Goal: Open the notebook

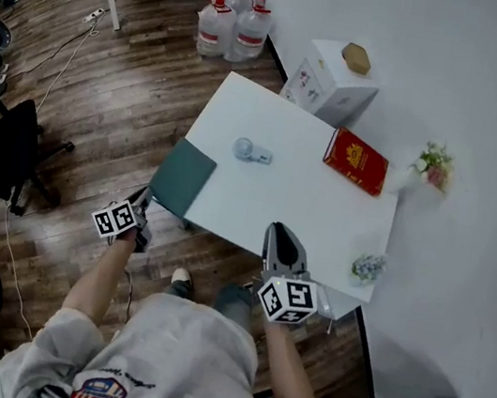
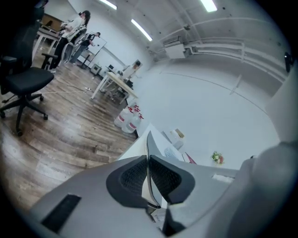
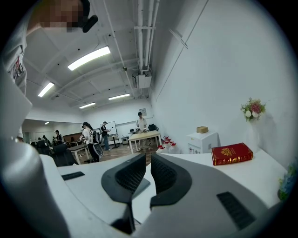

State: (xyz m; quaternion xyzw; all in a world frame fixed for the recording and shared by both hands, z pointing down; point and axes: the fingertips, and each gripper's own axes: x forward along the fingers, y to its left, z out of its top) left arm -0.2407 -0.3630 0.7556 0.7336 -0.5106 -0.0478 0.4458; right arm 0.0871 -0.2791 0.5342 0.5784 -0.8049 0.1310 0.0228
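A dark green notebook [image 1: 181,177] lies at the left edge of the white table [image 1: 266,206], overhanging it a little. My left gripper [image 1: 144,200] is at the notebook's near corner. In the left gripper view that gripper [image 2: 149,160] is shut on the thin dark cover [image 2: 148,142], which stands on edge between the pads, with a pale page beside it. My right gripper [image 1: 283,235] hovers at the table's front edge, apart from the notebook. Its jaws [image 3: 148,160] stand almost together with nothing between them.
On the table are a red book [image 1: 356,160], a small blue-grey fan [image 1: 251,152], a flower vase [image 1: 433,165] and a little blue plant [image 1: 368,267]. A white box [image 1: 331,82] and water bottles [image 1: 233,29] stand behind. A black office chair [image 1: 9,151] is at the left.
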